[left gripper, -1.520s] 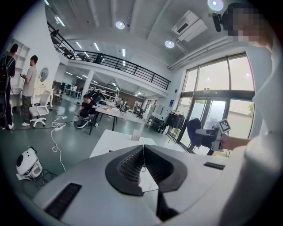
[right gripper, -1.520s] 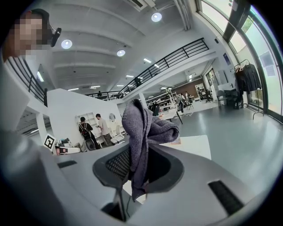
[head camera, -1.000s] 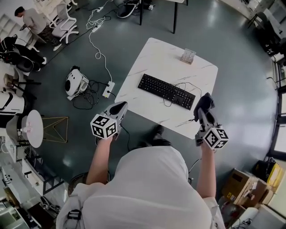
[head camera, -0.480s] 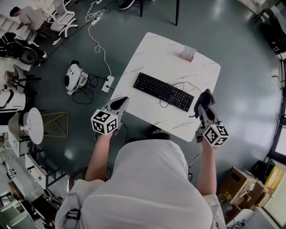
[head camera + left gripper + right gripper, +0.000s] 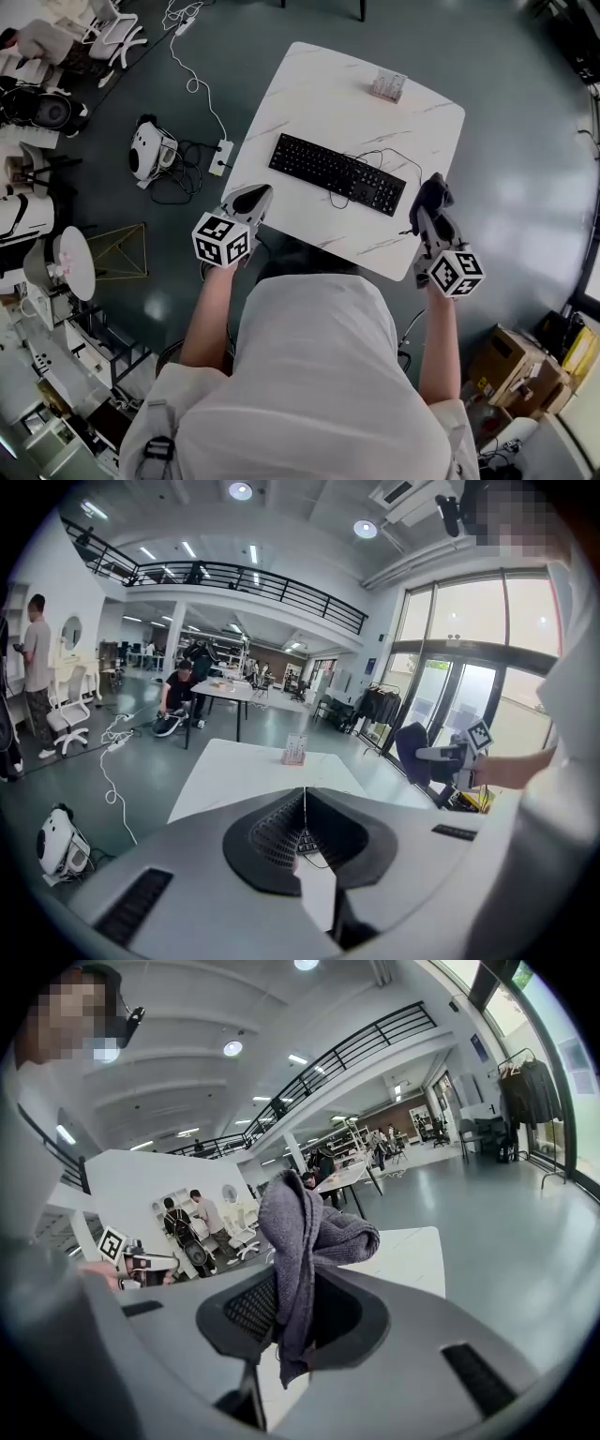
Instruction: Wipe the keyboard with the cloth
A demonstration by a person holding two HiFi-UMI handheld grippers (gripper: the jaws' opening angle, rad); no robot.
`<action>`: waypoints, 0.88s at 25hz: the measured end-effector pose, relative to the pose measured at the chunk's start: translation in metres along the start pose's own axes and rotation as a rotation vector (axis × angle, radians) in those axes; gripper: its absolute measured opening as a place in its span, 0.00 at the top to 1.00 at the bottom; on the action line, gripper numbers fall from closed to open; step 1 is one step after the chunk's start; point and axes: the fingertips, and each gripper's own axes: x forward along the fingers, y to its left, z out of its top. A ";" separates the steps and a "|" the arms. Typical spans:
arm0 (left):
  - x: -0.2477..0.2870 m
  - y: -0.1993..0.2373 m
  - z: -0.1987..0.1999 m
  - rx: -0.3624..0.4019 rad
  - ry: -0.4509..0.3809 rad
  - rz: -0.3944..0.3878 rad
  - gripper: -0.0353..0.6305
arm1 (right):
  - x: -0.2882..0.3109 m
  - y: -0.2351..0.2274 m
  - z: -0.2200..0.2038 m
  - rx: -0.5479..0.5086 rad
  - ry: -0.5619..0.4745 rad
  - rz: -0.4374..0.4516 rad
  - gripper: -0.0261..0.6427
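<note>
Gripping one cloth (image 5: 430, 194), right claw (image 5: 427, 217) hangs near one keyboard (image 5: 337, 173); left claw (image 5: 253, 195) closed, empty.

The person wears a white short-sleeved shirt (image 5: 319, 375). Beyond its sleeves, the left gripper (image 5: 251, 199) and right gripper (image 5: 425, 217) have grey shells, black ribbed pads (image 5: 277, 832) and white cubes (image 5: 221, 240) printed with black squares.
</note>
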 end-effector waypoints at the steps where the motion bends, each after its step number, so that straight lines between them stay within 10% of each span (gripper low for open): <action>1: 0.003 0.001 0.000 0.003 0.004 -0.003 0.92 | 0.001 -0.002 -0.004 0.003 0.007 -0.004 0.83; 22: 0.082 0.083 -0.069 0.032 0.196 -0.116 0.92 | 0.022 -0.030 -0.109 0.166 0.148 -0.236 0.83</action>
